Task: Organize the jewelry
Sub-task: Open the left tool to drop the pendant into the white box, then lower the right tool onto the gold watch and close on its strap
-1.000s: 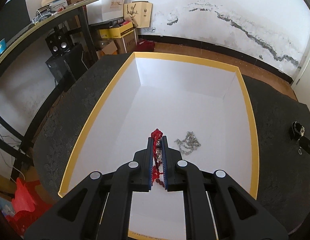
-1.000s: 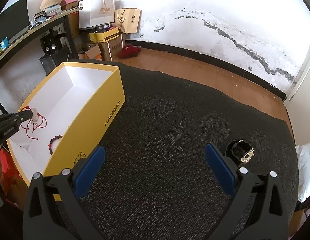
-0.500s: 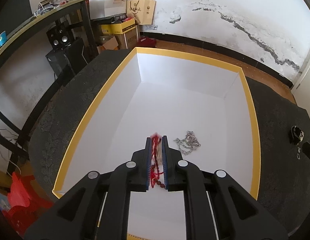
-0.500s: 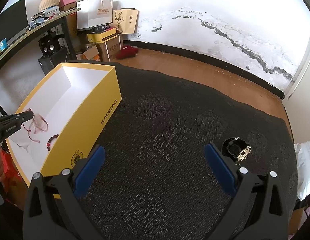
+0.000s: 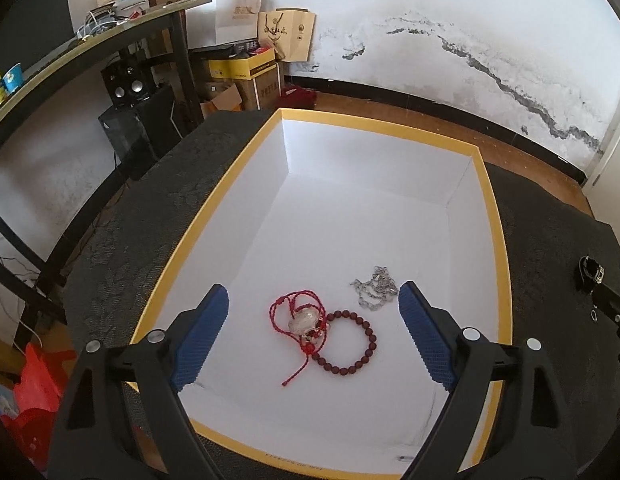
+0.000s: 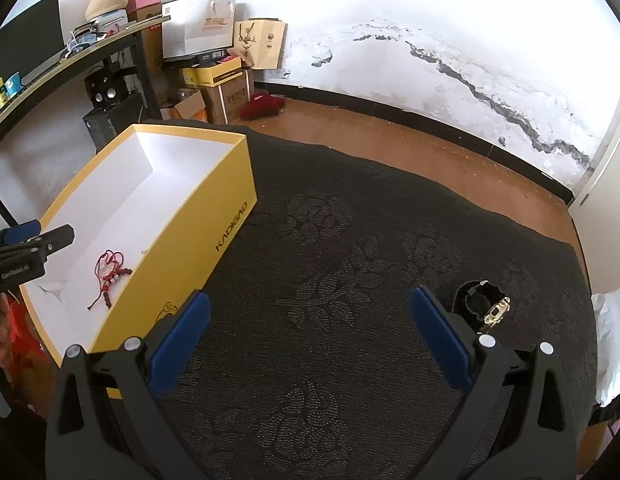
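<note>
A yellow box [image 5: 497, 248] with a white inside sits on the dark patterned cloth. In it lie a red cord necklace with a pale stone [image 5: 299, 320], a dark red bead bracelet [image 5: 352, 343] touching it, and a silver chain [image 5: 372, 289]. My left gripper [image 5: 313, 308] is open and empty above them. The box also shows in the right wrist view [image 6: 226, 216], with the red necklace [image 6: 109, 267] inside. My right gripper [image 6: 310, 312] is open and empty over the cloth. A black watch with a gold face [image 6: 484, 304] lies just right of its right finger; it also shows in the left wrist view [image 5: 589, 278].
The dark cloth [image 6: 350, 248] covers the table, with wooden floor beyond its far edge. A black shelf frame [image 5: 110, 80], speakers and cardboard boxes [image 5: 246, 76] stand at the far left by the cracked white wall. A red bag [image 5: 34, 392] lies low at the left.
My left gripper opened and let go of the red necklace, which now lies in the box beside the bead bracelet. My right gripper stayed open and drew a little nearer the watch.
</note>
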`<state>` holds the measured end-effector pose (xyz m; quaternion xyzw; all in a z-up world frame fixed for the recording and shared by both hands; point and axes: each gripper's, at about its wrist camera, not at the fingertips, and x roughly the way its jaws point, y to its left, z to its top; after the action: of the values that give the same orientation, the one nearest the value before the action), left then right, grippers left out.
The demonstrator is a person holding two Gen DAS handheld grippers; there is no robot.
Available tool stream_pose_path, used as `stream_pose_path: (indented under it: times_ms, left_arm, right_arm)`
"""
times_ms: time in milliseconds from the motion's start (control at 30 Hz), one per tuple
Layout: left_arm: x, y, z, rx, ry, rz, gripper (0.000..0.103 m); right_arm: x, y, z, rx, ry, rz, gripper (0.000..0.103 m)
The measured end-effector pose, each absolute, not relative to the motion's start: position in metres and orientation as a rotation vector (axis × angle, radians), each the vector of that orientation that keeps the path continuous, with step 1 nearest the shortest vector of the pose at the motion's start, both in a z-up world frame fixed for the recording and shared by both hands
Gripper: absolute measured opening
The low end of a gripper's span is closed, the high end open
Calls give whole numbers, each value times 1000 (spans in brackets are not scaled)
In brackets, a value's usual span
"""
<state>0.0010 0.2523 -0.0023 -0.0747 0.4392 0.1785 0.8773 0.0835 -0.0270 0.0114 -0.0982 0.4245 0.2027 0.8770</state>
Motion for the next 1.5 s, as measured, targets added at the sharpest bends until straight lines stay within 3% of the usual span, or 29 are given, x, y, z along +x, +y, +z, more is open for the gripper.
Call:
stream_pose_path:
  times_ms: [633, 1100, 1400, 1467, 1500]
  left_arm:
    - [-16, 256, 16, -177, 842, 342, 90]
    - [4, 225, 15, -142, 842, 220, 90]
    - [16, 211, 9, -124, 860, 177, 90]
    - [17, 209, 8, -114, 867, 177, 90]
    - [17, 208, 7, -111, 869, 179, 90]
  right_arm:
    - [83, -33, 4, -255, 844, 460, 97]
    - [183, -166, -81, -173, 1083, 135, 97]
    - [209, -186, -116, 4, 1172, 182, 96]
    - [214, -185, -115, 17, 1173, 219, 87]
    - [215, -182, -112, 8, 1164, 229, 74]
